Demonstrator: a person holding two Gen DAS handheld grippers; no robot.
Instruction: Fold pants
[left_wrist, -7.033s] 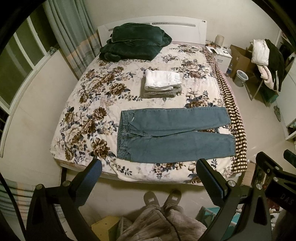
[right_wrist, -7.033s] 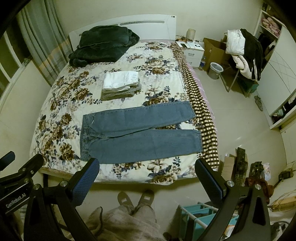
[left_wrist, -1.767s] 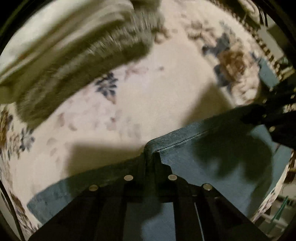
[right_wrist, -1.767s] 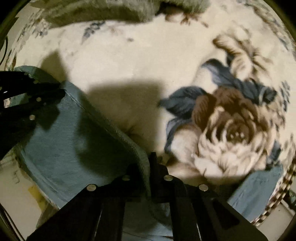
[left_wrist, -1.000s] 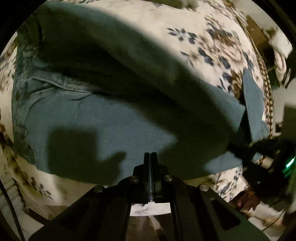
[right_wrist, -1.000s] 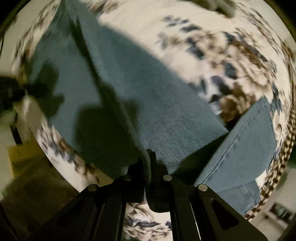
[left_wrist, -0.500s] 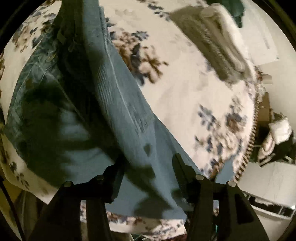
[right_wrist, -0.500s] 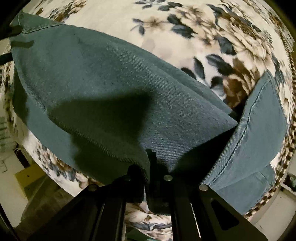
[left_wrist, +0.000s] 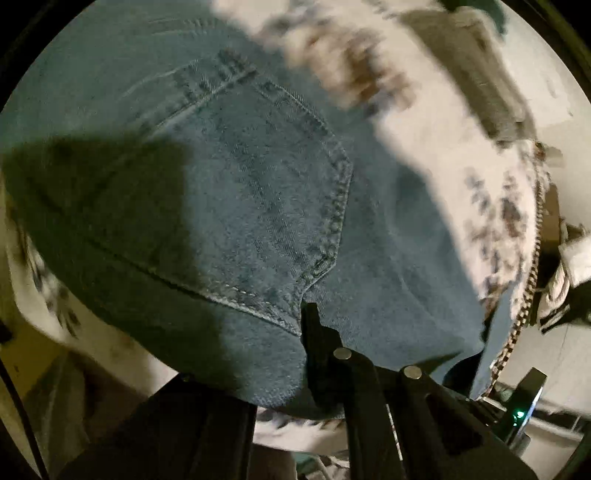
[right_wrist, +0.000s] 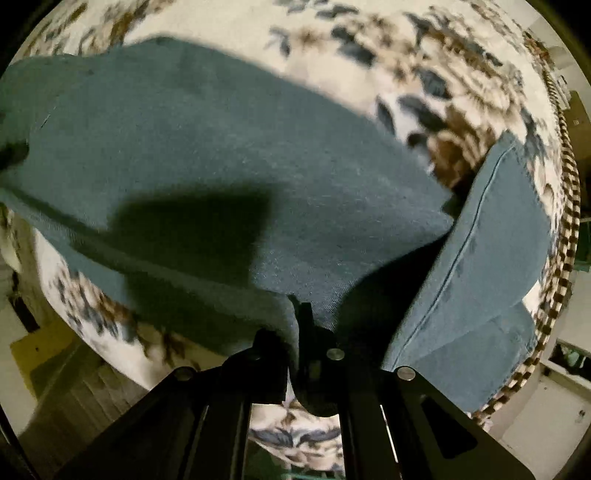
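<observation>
The blue jeans (left_wrist: 258, 192) lie on the flowered bedspread (left_wrist: 461, 122), one leg folded over the other. In the left wrist view a back pocket faces up. My left gripper (left_wrist: 303, 325) is shut on the jeans' near edge below the pocket, with denim draped over its left finger. In the right wrist view the jeans (right_wrist: 221, 166) fill the middle, with the leg ends (right_wrist: 491, 258) at the right. My right gripper (right_wrist: 301, 314) is shut on the near edge of the folded leg.
A stack of folded grey and white clothes (left_wrist: 476, 74) lies on the bed beyond the jeans. A brown checked blanket edge (right_wrist: 569, 206) runs along the bed's right side. The floor and a yellow box (right_wrist: 40, 354) show below the bed's near edge.
My left gripper, open half a second ago, has shut on the jeans by the back pocket. My right gripper keeps its hold and has lowered the folded leg onto the other.
</observation>
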